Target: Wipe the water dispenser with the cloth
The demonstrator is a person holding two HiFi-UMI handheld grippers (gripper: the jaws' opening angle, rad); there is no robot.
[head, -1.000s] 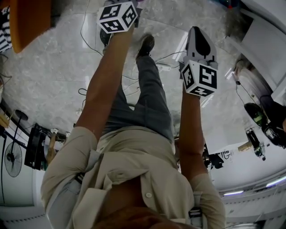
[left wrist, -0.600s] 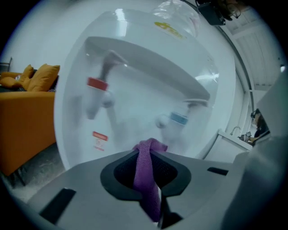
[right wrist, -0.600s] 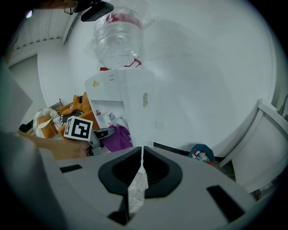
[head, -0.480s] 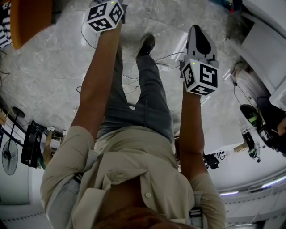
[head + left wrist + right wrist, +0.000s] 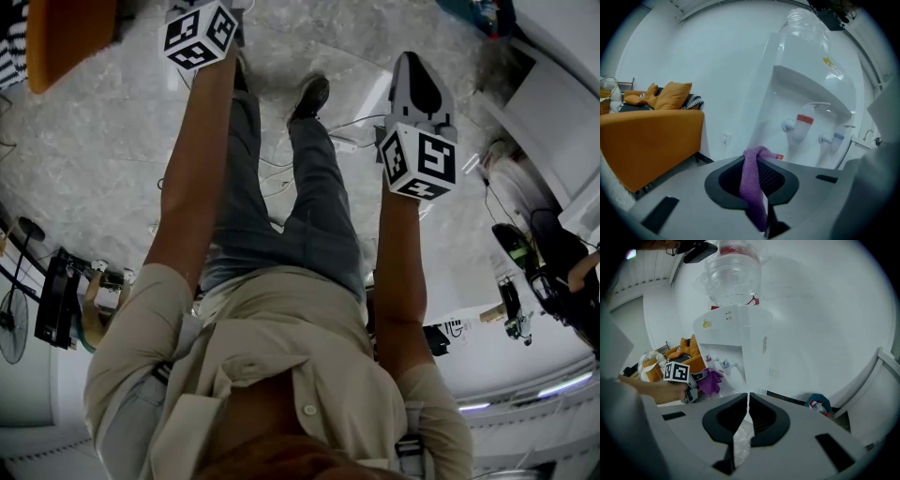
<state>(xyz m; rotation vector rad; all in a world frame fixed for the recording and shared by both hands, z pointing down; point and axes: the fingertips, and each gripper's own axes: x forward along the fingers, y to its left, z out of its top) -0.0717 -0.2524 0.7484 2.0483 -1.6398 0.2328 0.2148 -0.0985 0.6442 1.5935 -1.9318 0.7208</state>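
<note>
Two grippers face a white water dispenser [image 5: 813, 101]: the left gripper [image 5: 758, 161] clamps a purple cloth [image 5: 752, 187], the taps [image 5: 801, 126] at one o'clock, apparently untouched, while the right gripper [image 5: 748, 395] is closed, empty.
</note>
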